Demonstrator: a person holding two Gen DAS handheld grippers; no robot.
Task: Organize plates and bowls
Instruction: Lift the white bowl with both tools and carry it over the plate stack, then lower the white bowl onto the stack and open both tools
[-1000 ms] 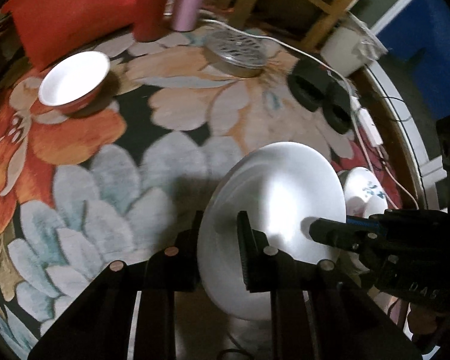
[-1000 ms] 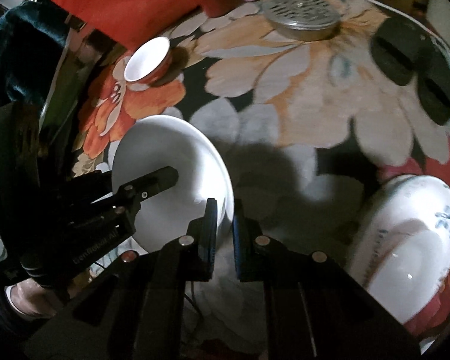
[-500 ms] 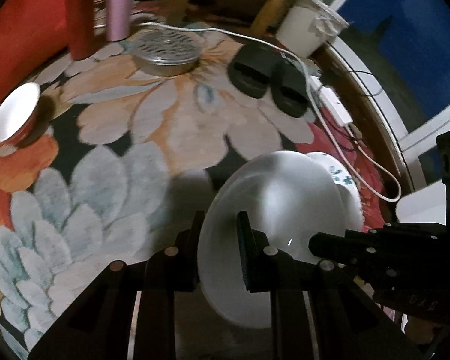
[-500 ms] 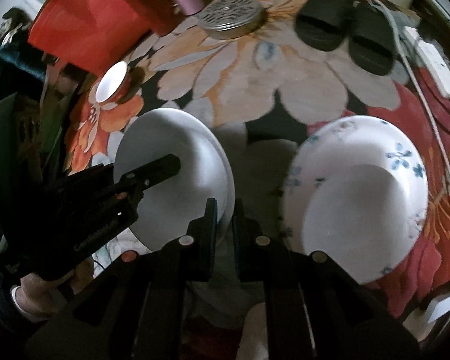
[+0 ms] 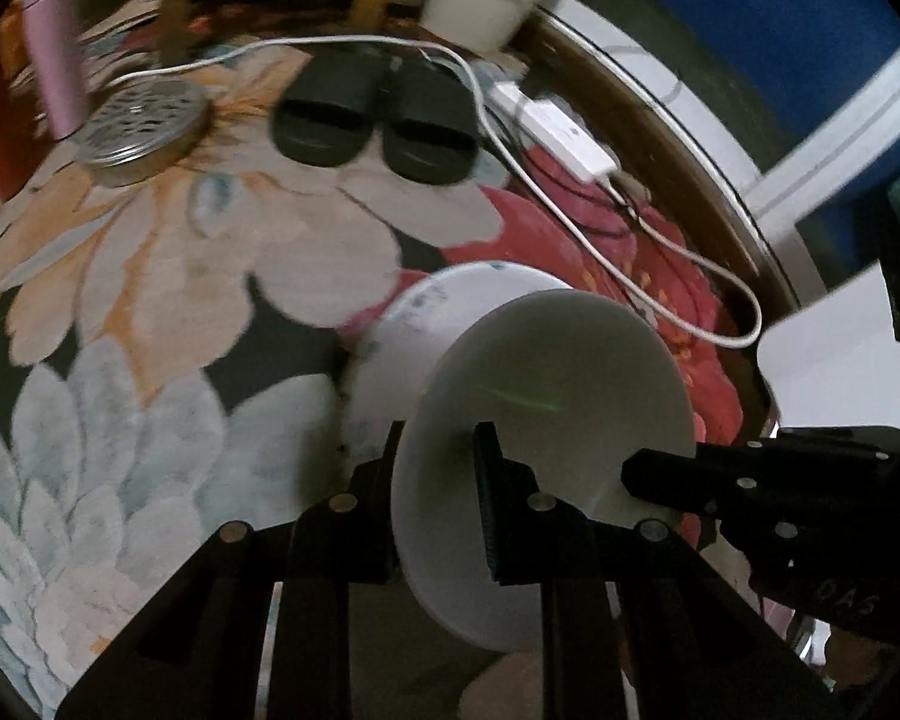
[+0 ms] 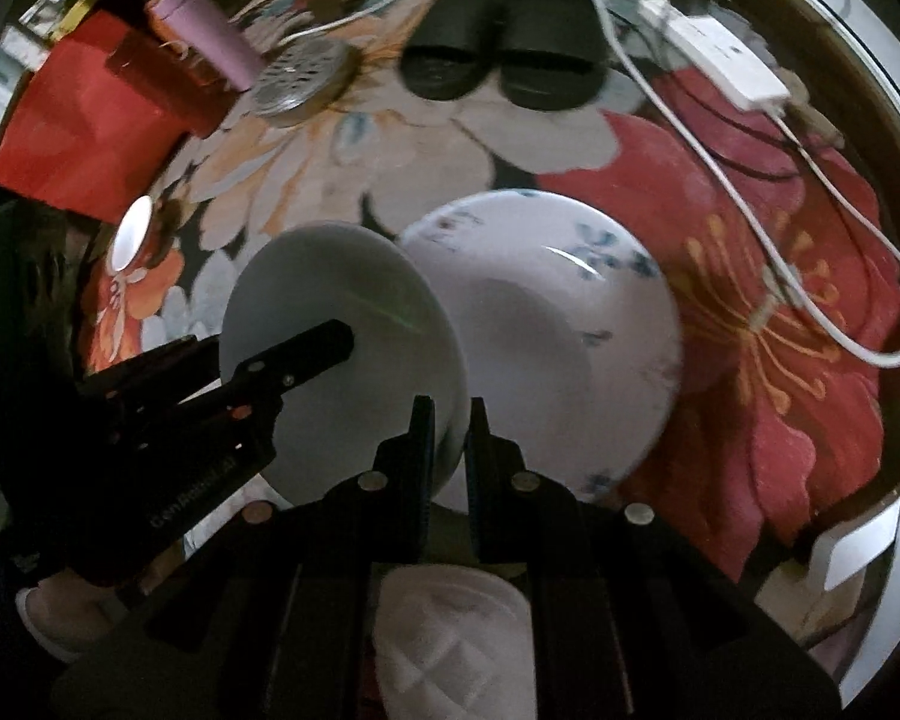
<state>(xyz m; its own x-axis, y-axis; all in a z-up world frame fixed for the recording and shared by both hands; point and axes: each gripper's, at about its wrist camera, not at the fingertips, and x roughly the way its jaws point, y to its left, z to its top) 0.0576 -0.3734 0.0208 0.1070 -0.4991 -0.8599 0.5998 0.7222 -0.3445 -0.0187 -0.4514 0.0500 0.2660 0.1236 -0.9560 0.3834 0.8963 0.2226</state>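
Plate point(image 5: 558, 372) is hanging in the air above the rug point(image 5: 150, 300), held up by both grippers at once. It is white and round, so it has no long side. It is tilting, with its hollow face pointing up and toward the right gripper. The left gripper point(image 5: 438, 468) is pinching the plate's near rim, one finger on each face. The right gripper point(image 6: 450, 429) is clamped tight on the rim at the other side.

Just past the plate a big white dish point(image 6: 570, 330) with blue flowers is lying flat on the rug. In the right view the plate's edge is covering a bit of the dish, and I cannot tell if they are touching.

A small bowl point(image 6: 131, 232) is sitting well apart, near a red bag point(image 6: 78, 126). Farther back are two black slippers point(image 5: 378, 111), a round metal lid point(image 5: 144, 123) and a pink bottle point(image 5: 54, 78). A white cord point(image 5: 600, 240) is running across the rug past the dish to a power strip point(image 5: 564, 135).
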